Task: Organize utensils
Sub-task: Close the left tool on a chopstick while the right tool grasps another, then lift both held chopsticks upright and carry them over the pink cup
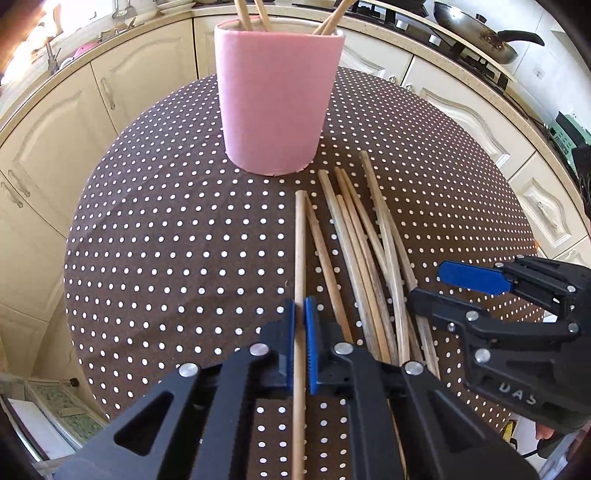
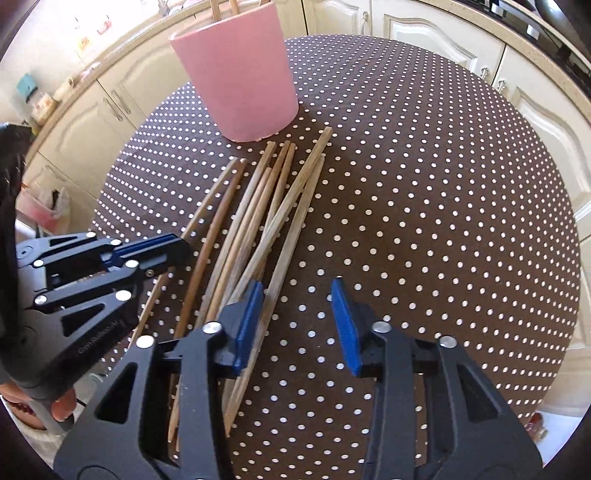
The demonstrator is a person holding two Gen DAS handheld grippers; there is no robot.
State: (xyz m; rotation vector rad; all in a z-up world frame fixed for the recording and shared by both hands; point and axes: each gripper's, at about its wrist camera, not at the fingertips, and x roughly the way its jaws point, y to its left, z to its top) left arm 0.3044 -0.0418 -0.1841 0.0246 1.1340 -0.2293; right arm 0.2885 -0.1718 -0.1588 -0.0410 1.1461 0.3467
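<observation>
A pink cup (image 1: 275, 99) (image 2: 240, 81) stands upright at the far side of the round table, with several wooden chopsticks (image 1: 255, 14) standing in it. More chopsticks (image 1: 362, 240) (image 2: 258, 206) lie in a loose pile in front of it. My left gripper (image 1: 300, 314) (image 2: 183, 249) is shut on the leftmost chopstick (image 1: 300, 251), which lies on the cloth. My right gripper (image 2: 297, 321) (image 1: 428, 284) is low over the pile's right edge with its jaws apart. The rightmost chopstick (image 2: 295, 229) passes just inside its left pad (image 2: 251, 321), and the other pad is well clear of it.
The table (image 1: 166, 240) (image 2: 424, 221) wears a brown cloth with white dots and drops off all round. Cream kitchen cabinets (image 1: 55, 122) curve behind it. A frying pan (image 1: 476, 33) sits on the hob at the far right.
</observation>
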